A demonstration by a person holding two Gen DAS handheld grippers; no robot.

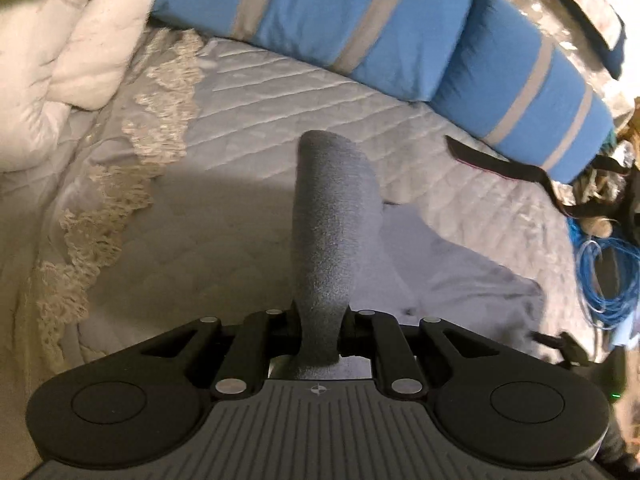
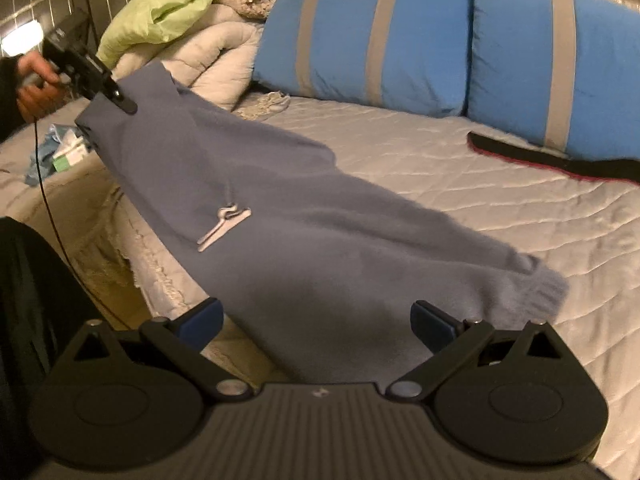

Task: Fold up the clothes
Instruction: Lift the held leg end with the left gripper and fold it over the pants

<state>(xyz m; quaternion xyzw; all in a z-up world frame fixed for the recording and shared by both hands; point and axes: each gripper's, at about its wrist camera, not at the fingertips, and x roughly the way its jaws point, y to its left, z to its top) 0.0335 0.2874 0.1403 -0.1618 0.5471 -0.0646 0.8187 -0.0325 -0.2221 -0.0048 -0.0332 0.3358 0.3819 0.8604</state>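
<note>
Grey-blue sweatpants [image 2: 280, 208] with a white drawstring [image 2: 224, 224] stretch from the upper left down to a ribbed cuff [image 2: 548, 288] on the bed. My left gripper [image 2: 92, 76], held by a hand [image 2: 36, 80], is shut on the upper end and holds it raised off the bed. In the left wrist view a ridge of the sweatpants [image 1: 332, 208] runs up from between the closed jaws of the left gripper [image 1: 320, 332]. My right gripper [image 2: 318, 318] stands open low over the fabric, which passes between its blue pads [image 2: 204, 316] without being pressed.
The white quilted bed [image 2: 440, 168] has a lace edge [image 1: 132, 168]. Blue pillows with grey stripes [image 2: 360, 40] line the back. A black strap [image 2: 540, 160] lies by them. A white duvet [image 1: 52, 60], a green cloth [image 2: 168, 4] and a blue cable coil [image 1: 608, 280] sit at the sides.
</note>
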